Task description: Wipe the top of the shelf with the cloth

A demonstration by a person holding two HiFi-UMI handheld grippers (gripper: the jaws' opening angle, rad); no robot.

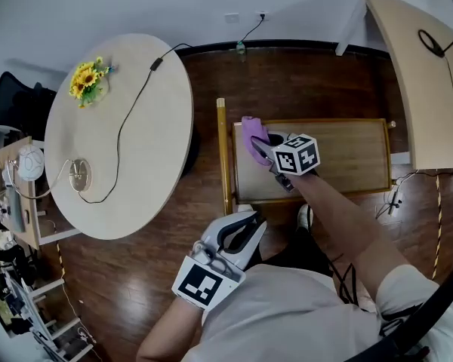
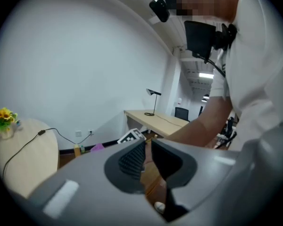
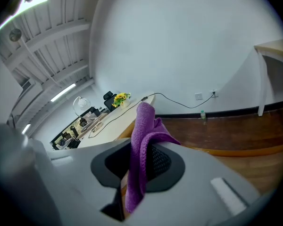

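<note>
While held over the shelf (image 1: 347,157), right hand-held gripper (image 1: 261,148) pinches purple cloth (image 1: 251,133) | left hand-held gripper (image 1: 248,223) nearly closed, empty.

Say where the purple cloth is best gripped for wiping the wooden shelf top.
Probably by a bunched fold, from above, as the right gripper holds it now: the purple cloth is limp, so its loose end trails past the jaws to meet the wooden shelf top.

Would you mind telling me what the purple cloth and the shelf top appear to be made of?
The cloth looks like soft microfibre or terry: it is matte, with a fuzzy, looped nap, and folds limply. The shelf top looks like light wood or wood-look board, smooth with a slight sheen and faint grain lines. Whether it is solid wood or veneer cannot be told.
</note>
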